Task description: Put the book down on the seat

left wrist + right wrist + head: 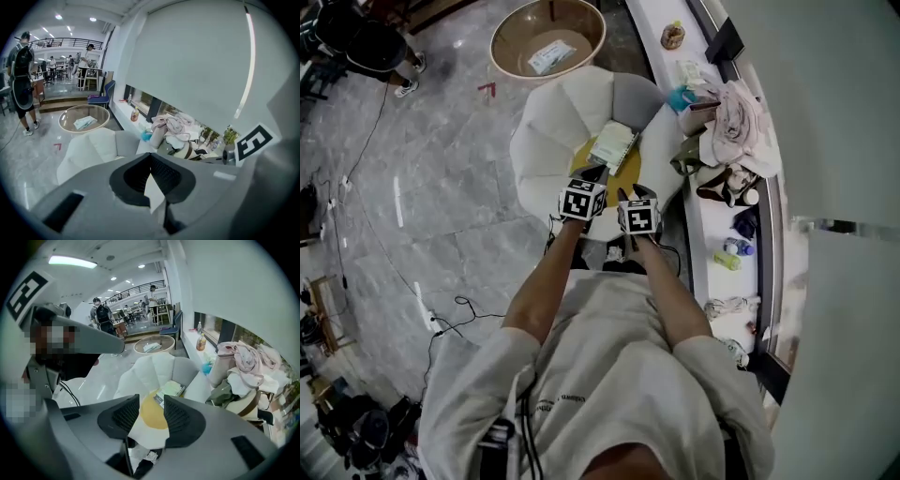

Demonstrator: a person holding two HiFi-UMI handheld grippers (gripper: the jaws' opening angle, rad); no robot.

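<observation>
The thin pale-green book [612,145] lies on the round yellow seat [630,169], ahead of your right gripper [151,404], whose fingers are spread and do not touch it. On your left gripper [150,157] the fingers are pressed together.

No words or numbers can be read. Black-and-white square markers are carried on the left tool [592,172] and the right tool [634,193]. Print on the shirt [567,401] and the book [612,145] is too small to be read.
</observation>
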